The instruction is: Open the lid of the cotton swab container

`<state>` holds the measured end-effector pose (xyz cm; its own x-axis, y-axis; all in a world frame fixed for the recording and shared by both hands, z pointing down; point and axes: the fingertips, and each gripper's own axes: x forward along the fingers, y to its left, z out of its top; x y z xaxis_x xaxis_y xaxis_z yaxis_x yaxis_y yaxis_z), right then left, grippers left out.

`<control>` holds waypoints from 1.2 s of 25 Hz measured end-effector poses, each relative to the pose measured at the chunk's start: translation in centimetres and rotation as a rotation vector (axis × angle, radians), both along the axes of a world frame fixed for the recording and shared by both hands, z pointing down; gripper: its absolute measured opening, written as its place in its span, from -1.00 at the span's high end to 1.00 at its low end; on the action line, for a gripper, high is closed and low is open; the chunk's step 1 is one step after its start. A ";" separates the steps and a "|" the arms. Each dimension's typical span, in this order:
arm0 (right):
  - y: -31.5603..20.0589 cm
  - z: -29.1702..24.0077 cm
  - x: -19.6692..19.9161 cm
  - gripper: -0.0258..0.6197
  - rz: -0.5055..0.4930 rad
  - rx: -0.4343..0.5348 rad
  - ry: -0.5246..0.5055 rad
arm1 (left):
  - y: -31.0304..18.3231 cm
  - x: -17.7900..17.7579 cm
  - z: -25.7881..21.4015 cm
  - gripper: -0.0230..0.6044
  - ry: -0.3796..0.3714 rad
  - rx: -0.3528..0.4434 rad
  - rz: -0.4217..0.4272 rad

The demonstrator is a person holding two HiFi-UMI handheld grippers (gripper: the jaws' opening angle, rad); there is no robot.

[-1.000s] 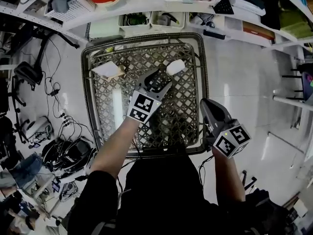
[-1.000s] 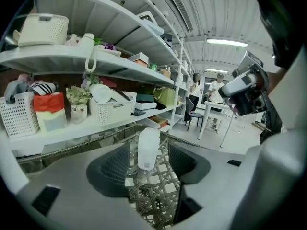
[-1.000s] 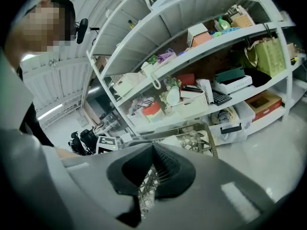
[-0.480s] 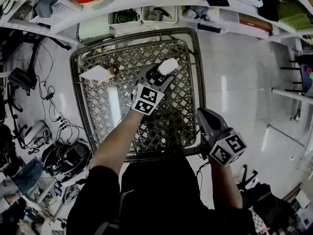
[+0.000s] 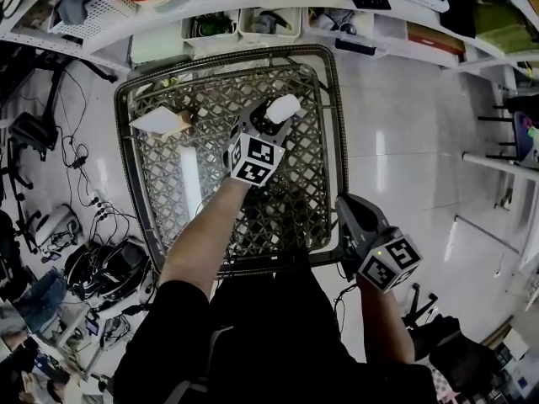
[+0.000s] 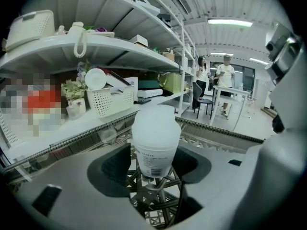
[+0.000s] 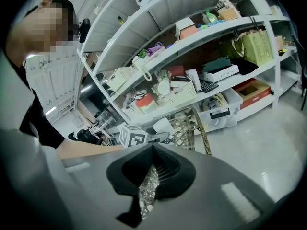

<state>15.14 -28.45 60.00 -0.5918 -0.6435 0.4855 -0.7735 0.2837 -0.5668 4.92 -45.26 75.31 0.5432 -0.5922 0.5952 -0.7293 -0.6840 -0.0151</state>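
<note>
The cotton swab container (image 5: 283,107), a white frosted jar with a domed lid and a printed label, stands upright on the metal lattice table (image 5: 329,116). My left gripper (image 5: 269,118) reaches over the table from the near side, open wide, its jaws on either side of the jar. In the left gripper view the container (image 6: 156,133) rises between the two dark pads (image 6: 114,169), and I see no firm squeeze. My right gripper (image 5: 344,204) hangs off the table's near right edge, shut and empty. In its own view the right gripper (image 7: 152,149) shows its pads pressed together.
A white folded paper with a tan piece (image 5: 161,121) lies at the table's far left. Shelves with baskets and bins (image 5: 244,23) run right behind the table. Cables and gear (image 5: 93,259) cover the floor at left. White tiled floor (image 5: 413,150) lies at right.
The left gripper has pushed farther across the table, so the container now stands between its jaws. The right gripper has dropped slightly back toward me.
</note>
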 end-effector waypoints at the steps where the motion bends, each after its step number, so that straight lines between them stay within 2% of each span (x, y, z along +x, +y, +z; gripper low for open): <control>1: 0.1 0.0 -0.1 0.89 -0.006 0.000 -0.002 | 0.1 0.1 0.1 0.13 -0.009 0.000 0.015; 3: 0.2 0.1 -0.1 0.89 -0.018 0.002 -0.007 | 0.5 0.1 0.1 0.29 -0.018 -0.003 0.042; 8: 0.8 0.2 0.0 0.89 -0.045 -0.001 -0.012 | 1.5 0.2 0.5 0.28 -0.053 0.004 0.052; 13: 1.4 0.6 0.2 0.89 -0.100 -0.010 -0.013 | 0.8 -0.1 0.6 0.28 -0.051 -0.018 0.005; 19: 1.5 -0.3 -0.2 0.89 -0.159 0.004 -0.016 | 2.4 -0.8 0.0 0.29 -0.060 -0.033 -0.029; 23: 1.2 -1.4 -0.4 0.89 -0.206 0.032 -0.016 | 4.4 -1.4 -2.9 0.29 -0.045 -0.015 -0.046; 30: 0.5 -5.1 -0.2 0.89 -0.244 0.105 -0.034 | 9.1 -2.2 -12.1 0.29 -0.041 0.030 -0.009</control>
